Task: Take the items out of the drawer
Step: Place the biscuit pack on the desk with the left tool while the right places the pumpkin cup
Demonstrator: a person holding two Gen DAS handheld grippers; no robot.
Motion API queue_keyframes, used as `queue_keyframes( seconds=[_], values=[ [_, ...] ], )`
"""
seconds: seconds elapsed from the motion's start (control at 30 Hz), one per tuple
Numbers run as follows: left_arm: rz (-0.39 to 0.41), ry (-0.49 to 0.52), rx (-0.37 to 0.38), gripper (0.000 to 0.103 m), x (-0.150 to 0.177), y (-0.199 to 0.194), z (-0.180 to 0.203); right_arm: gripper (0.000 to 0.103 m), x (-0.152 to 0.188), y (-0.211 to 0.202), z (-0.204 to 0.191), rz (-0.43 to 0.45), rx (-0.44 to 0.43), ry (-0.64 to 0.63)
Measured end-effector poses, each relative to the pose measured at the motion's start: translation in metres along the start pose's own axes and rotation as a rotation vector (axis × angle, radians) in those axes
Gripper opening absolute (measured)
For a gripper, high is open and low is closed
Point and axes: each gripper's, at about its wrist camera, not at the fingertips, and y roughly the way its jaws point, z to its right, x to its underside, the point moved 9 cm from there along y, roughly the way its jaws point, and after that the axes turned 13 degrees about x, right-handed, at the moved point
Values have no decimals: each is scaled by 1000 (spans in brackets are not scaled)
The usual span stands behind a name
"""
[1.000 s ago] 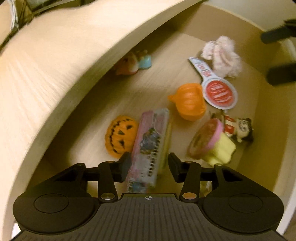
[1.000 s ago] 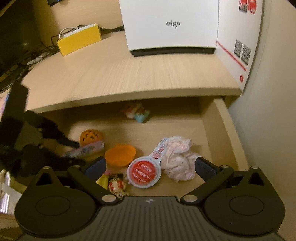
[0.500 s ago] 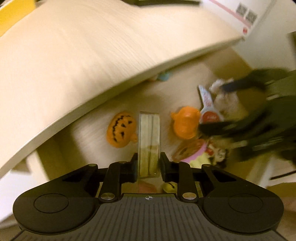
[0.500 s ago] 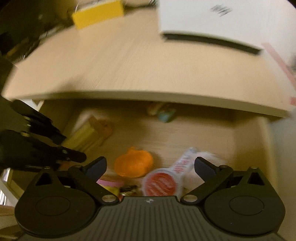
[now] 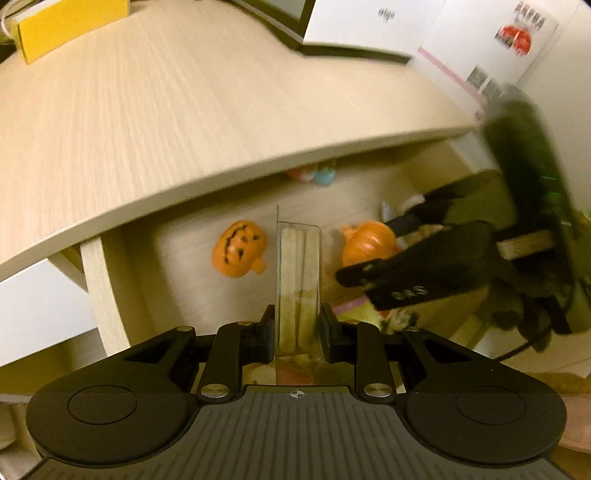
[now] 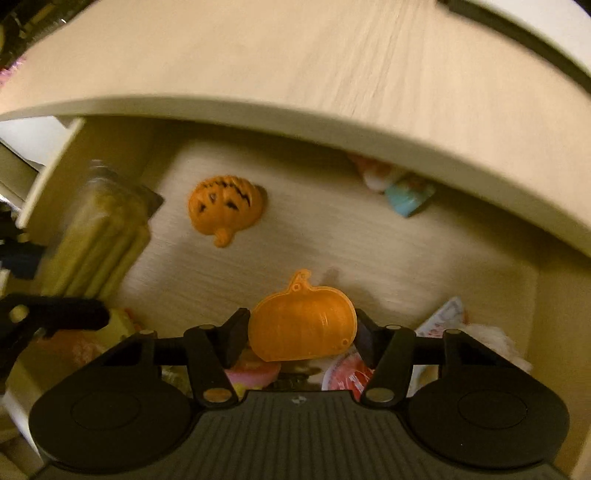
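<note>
Since a second ago the left gripper has risen out of the open pale wooden drawer with the clear plastic packet of pale yellow sticks, and the right gripper, then spread wide above the drawer, has closed in around a flat orange pumpkin-shaped plastic piece.

Left wrist view: the left fingers are clamped on the packet's lower part; the packet is slim and transparent, its sticks lying side by side; it stands upright between the fingers, long axis pointing straight ahead toward the light wood-grain desk, held above the drawer floor; an orange jack-o'-lantern toy with a black face lies on the drawer floor to its left; the right gripper, dark and blurred, reaches in from the right and covers part of the flat pumpkin; a yellow box and a white box with a dark base sit on the desk.

Right wrist view: the right fingers sit against both sides of the flat pumpkin, whether squeezing or only touching I cannot tell; its stem points away, toward the drawer's back; the jack-o'-lantern lies further back on the left; a small blurred pink and light-blue toy sits under the desk edge; the packet shows blurred at far left.
</note>
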Motion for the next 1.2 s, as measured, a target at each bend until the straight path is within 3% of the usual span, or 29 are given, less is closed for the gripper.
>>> queue_keyframes(
  seconds=[0.13,0.3,0.4,0.53,0.67,0.77,0.97,1.2],
  values=[
    [121,25,77,26,-34,-26,20,59,4,-58,22,129,-22,106],
    [256,74,59,26,-114,-35,14,59,-29,-132,65,373,38,220],
    [278,22,36,26,-155,-18,-9,59,-63,-141,86,461,122,237],
    [286,-35,27,27,-191,-3,-27,59,-100,-123,95,487,129,265],
    [235,-32,-13,27,-200,27,-40,60,-121,-99,97,480,135,289],
    [238,31,-35,34,-197,30,-39,69,-125,-86,101,455,124,330],
    [340,75,-51,34,-200,9,-39,73,-104,-97,104,500,134,338],
    [402,167,-69,33,-159,-38,-17,77,-57,-116,91,512,121,295]
  ],
)
